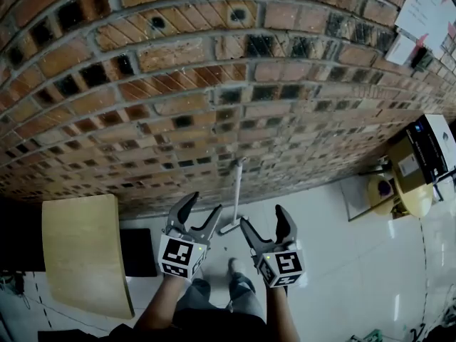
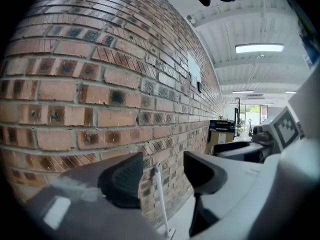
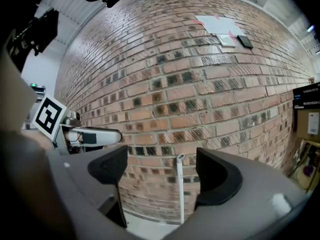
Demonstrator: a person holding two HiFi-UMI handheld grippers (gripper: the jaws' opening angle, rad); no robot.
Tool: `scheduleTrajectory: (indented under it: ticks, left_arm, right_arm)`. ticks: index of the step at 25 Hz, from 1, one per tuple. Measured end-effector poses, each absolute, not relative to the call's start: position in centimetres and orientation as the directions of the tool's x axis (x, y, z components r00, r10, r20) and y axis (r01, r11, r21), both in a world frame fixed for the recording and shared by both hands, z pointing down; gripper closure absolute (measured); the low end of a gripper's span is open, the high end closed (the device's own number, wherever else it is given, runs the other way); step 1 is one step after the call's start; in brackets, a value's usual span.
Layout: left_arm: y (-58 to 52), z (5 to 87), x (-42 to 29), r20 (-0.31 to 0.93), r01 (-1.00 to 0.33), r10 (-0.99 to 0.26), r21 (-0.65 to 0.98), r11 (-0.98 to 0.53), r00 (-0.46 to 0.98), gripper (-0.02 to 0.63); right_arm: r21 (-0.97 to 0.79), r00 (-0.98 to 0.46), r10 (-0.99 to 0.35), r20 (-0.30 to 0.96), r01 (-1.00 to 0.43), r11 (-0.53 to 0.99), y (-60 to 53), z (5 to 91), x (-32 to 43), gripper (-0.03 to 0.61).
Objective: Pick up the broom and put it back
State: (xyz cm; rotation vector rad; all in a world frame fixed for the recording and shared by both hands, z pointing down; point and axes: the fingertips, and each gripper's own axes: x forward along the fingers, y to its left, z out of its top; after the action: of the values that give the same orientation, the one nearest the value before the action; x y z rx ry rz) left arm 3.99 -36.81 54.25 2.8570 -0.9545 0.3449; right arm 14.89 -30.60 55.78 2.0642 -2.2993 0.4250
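A broom with a pale thin handle leans upright against the brick wall, its head on the floor. My left gripper hangs open just left of the broom, my right gripper open just right of it. Neither touches it. In the left gripper view the broom handle shows between the open jaws of the left gripper, some way off. In the right gripper view the broom handle stands between the spread jaws of the right gripper, against the wall.
A light wooden table top sits at the left. At the right stand a cardboard box, a dark box and a yellow round object. Papers hang on the wall. My legs and shoes are below the grippers.
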Motion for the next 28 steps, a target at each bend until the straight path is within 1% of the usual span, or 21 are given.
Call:
scheduleTrajectory:
  ticks: [6, 11, 17, 22, 28]
  left_arm:
    - [-36.1, 55.9, 6.7, 0.268, -0.528, -0.499, 0.047, -0.848, 0.824, 0.360]
    - [-34.5, 56.8, 10.2, 0.249, -0.430, -0.400, 0.081, -0.899, 0.882, 0.360]
    - [-33.0, 59.5, 13.4, 0.265, -0.329, -0.298, 0.081, -0.941, 0.917, 0.360]
    - [-33.0, 61.2, 14.6, 0.274, -0.296, -0.262, 0.091, -0.951, 0.925, 0.360]
    - [-34.2, 62.5, 13.6, 0.289, -0.317, -0.276, 0.103, -0.943, 0.916, 0.360]
  right_arm:
    - [-0.176, -0.052, -0.969, 0.243, -0.984, 0.009, -27.8, 58.0, 17.5, 0.145]
    - [-0.158, 0.024, -0.952, 0.304, -0.985, -0.075, -23.8, 61.1, 20.1, 0.145]
    - [-0.120, 0.077, -0.919, 0.386, -0.984, -0.133, -18.4, 65.4, 21.8, 0.145]
    - [-0.113, 0.096, -0.888, 0.451, -0.980, -0.163, -14.6, 69.3, 22.6, 0.146]
    - [-0.146, 0.067, -0.872, 0.485, -0.977, -0.156, -14.4, 73.7, 21.9, 0.146]
